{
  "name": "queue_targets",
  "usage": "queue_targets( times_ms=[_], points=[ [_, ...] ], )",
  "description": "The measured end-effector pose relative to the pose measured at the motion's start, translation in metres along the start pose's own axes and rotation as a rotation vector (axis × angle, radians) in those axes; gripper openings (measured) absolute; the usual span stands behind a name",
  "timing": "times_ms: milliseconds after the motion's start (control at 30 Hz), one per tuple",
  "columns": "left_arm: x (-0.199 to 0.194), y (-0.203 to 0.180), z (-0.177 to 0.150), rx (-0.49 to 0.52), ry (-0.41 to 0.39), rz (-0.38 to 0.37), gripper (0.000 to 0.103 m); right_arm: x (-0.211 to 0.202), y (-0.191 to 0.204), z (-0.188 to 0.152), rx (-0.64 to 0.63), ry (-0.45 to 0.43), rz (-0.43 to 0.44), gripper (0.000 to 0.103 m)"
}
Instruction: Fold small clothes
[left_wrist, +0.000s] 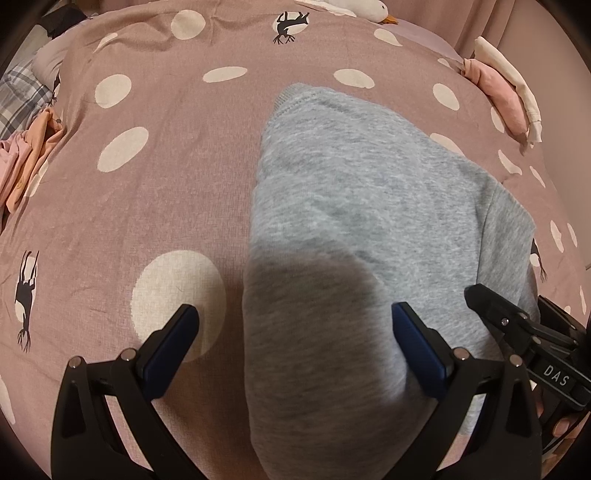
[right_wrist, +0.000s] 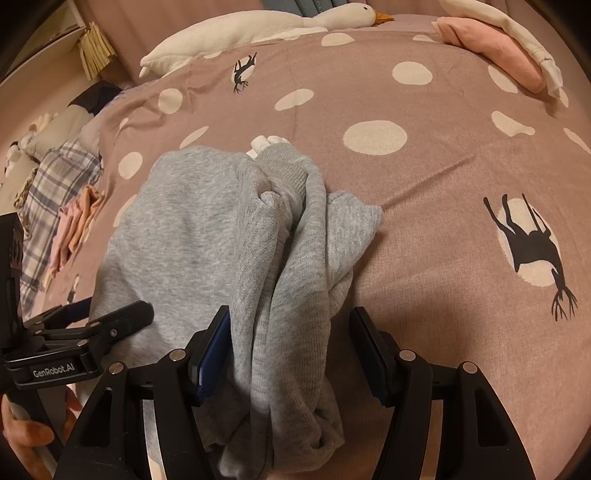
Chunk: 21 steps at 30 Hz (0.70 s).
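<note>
right wrist view: grey sweatshirt (right_wrist: 192, 229) half-folded on the bedspread (right_wrist: 424, 240), sleeve side bunched and unfinished, both the right gripper (right_wrist: 291, 354) and left gripper (left_wrist: 295, 339) agape, gripping nothing.

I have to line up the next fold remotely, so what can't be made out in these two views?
- Grey fleece garment, left wrist view: near hem cut off by the bottom edge, between the open left gripper.
- Same garment, right wrist view: bunched folds hide its shape inside the open right gripper.
- White item behind its ribbed cuff: mostly hidden, unidentifiable.
</note>
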<state>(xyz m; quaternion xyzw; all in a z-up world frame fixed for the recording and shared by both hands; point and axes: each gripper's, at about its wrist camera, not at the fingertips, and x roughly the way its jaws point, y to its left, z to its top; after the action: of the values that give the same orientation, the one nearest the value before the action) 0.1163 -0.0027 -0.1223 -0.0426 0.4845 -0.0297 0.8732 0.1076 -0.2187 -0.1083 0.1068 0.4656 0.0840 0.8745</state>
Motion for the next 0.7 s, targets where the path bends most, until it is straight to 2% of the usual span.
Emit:
queue_targets(
  times_ms=[700],
  points=[
    [-0.0008,0.003,-0.0003,-0.035,0.009,-0.004,0.103,0.0,0.0002,0.0003,0.001,0.001,0.001,0.064]
  ],
)
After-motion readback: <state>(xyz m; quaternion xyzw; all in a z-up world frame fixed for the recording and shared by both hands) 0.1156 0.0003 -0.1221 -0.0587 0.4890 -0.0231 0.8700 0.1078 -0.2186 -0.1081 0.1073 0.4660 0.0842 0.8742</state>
